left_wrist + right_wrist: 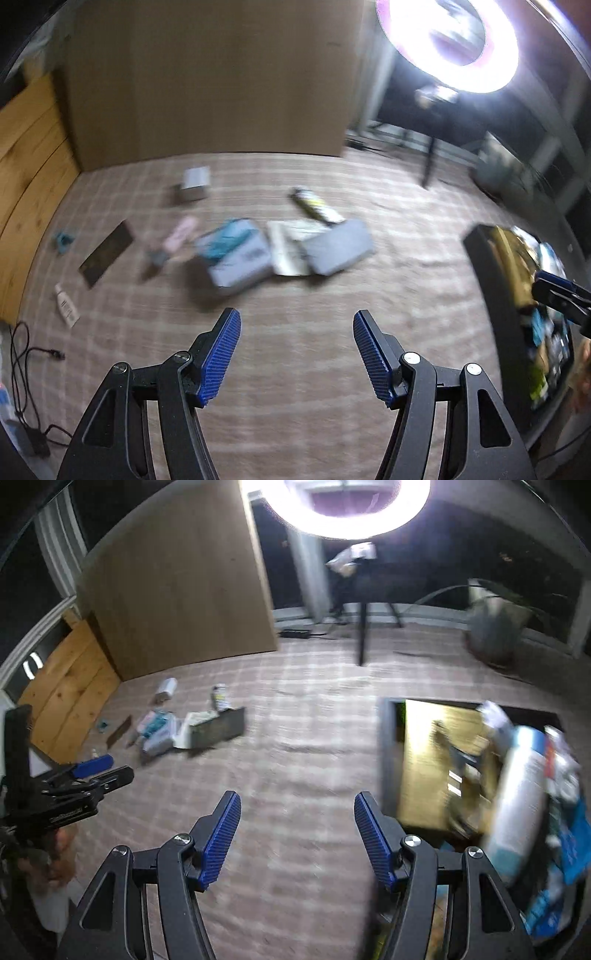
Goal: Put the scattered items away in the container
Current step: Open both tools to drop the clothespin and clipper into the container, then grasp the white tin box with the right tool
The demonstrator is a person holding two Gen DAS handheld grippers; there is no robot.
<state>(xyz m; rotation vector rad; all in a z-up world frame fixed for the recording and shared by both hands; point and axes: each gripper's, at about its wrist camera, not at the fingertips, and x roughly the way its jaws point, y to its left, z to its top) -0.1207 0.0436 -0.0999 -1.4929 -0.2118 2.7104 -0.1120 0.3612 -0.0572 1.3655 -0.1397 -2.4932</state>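
Two empty gripper (297, 354) (297, 836), scattered items (236, 254) ahead

A bright ring light (334, 506) glared at the top, on a black tripod stand (362, 635) planted on the beige checked carpet (295, 295). A tall brown cardboard panel (207, 77) stood upright at the far edge of the carpet, w/ a light wooden plank board (26, 177) just left of it. A thin black cable (22, 354) looped at the carpet's left edge, near a dark power adapter (35, 443). A grey pot w/ long drooping leaves (495, 627) sat to the right, well apart from the tripod; blurred, so no detail.
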